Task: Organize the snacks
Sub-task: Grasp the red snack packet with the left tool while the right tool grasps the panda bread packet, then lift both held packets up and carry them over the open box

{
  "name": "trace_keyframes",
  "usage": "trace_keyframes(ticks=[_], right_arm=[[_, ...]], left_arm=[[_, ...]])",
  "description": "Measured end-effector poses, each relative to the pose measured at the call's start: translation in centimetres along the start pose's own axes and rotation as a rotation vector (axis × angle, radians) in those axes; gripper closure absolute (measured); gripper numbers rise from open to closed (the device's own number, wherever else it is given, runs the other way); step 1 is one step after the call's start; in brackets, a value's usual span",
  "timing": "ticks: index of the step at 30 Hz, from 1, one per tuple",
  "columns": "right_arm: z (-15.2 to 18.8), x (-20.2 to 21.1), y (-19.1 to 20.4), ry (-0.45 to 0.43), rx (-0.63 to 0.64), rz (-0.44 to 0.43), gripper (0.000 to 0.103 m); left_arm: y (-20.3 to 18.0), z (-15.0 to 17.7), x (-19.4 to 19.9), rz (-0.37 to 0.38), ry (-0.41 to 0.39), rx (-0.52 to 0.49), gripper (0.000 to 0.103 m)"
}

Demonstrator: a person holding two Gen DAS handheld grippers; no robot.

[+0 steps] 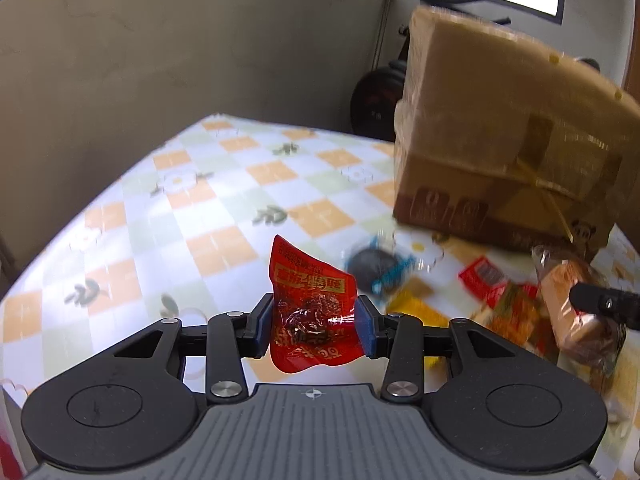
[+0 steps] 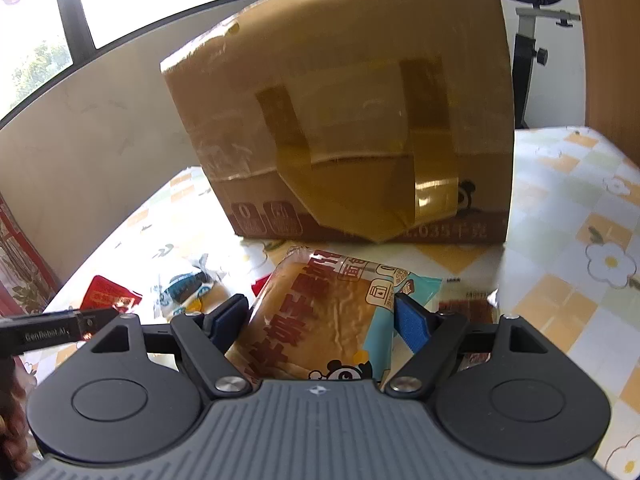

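Note:
My left gripper [image 1: 314, 326] is shut on a red snack packet [image 1: 310, 304] and holds it above the checked tablecloth. My right gripper [image 2: 318, 320] is shut on a wrapped bread pack [image 2: 320, 316], just in front of a tall taped cardboard box [image 2: 352, 120]. The box [image 1: 500, 144] stands at the right in the left wrist view, where the bread pack [image 1: 576, 312] and the right gripper's finger [image 1: 600, 300] also show. More snacks lie by the box: a dark round one in a blue wrapper [image 1: 376, 268], red packets [image 1: 482, 278] and a yellow one [image 1: 416, 308].
The table has a checked orange, green and white cloth [image 1: 192, 200]. A red packet [image 2: 110, 296] and a blue-white wrapped snack [image 2: 186, 284] lie left of the right gripper. A beige wall [image 1: 180, 60] stands behind. An exercise bike [image 2: 536, 20] is beyond the box.

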State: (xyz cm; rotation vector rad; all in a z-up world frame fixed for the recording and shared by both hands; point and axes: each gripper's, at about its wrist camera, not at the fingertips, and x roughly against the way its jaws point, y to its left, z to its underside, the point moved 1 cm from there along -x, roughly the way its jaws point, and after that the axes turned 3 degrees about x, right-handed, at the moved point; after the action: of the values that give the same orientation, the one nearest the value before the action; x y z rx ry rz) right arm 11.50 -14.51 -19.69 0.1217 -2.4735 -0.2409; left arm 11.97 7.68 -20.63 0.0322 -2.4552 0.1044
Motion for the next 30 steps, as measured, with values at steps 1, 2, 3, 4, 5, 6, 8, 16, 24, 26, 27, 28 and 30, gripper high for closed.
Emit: trace_keyframes(ticks=[1, 2, 3, 4, 5, 6, 8, 16, 24, 26, 27, 28, 30], right_arm=[[-0.1, 0.1, 0.0, -0.002, 0.004, 0.0, 0.023], [-0.3, 0.1, 0.1, -0.005, 0.005, -0.003, 0.023], [-0.4, 0.1, 0.2, -0.008, 0.009, -0.007, 0.023], [-0.5, 0.3, 0.3, -0.013, 0.015, -0.012, 0.023], [-0.7, 0.4, 0.5, -0.021, 0.022, -0.016, 0.023], [-0.8, 0.6, 0.6, -0.03, 0.032, -0.018, 0.023], [-1.1, 1.1, 1.0, -0.054, 0.057, -0.02, 0.023], [-3.6, 3.6, 2.1, -0.193, 0.152, -0.009, 0.023], [-7.9, 5.5, 2.6, -0.334, 0.211, -0.004, 0.023], [-9.1, 6.0, 2.3, -0.368, 0.225, 0.0, 0.023], [-9.8, 6.2, 2.2, -0.384, 0.227, 0.002, 0.023], [-10.5, 6.4, 2.1, -0.401, 0.226, 0.001, 0.023], [-11.8, 6.6, 1.4, -0.425, 0.218, -0.001, 0.023]], left_arm=[[0.0, -0.3, 0.2, -0.001, -0.014, -0.003, 0.059], [0.0, -0.6, 0.3, 0.001, -0.024, -0.003, 0.059], [-0.1, -1.0, 0.4, 0.006, -0.031, 0.0, 0.059], [-0.2, -1.3, 0.5, 0.011, -0.039, 0.002, 0.059], [-0.3, -1.7, 0.6, 0.016, -0.049, 0.003, 0.059], [-0.4, -2.0, 0.7, 0.019, -0.058, 0.001, 0.059], [-0.8, -2.7, 0.9, 0.03, -0.074, -0.002, 0.059], [-2.9, -6.0, 2.1, 0.085, -0.175, -0.021, 0.059], [-5.1, -10.0, 3.4, 0.132, -0.297, -0.013, 0.058], [-5.9, -11.0, 3.7, 0.144, -0.326, -0.023, 0.058], [-6.3, -11.6, 3.9, 0.15, -0.341, -0.026, 0.058], [-6.8, -12.2, 4.0, 0.157, -0.355, -0.029, 0.058], [-7.6, -13.5, 4.3, 0.175, -0.379, -0.032, 0.058]])
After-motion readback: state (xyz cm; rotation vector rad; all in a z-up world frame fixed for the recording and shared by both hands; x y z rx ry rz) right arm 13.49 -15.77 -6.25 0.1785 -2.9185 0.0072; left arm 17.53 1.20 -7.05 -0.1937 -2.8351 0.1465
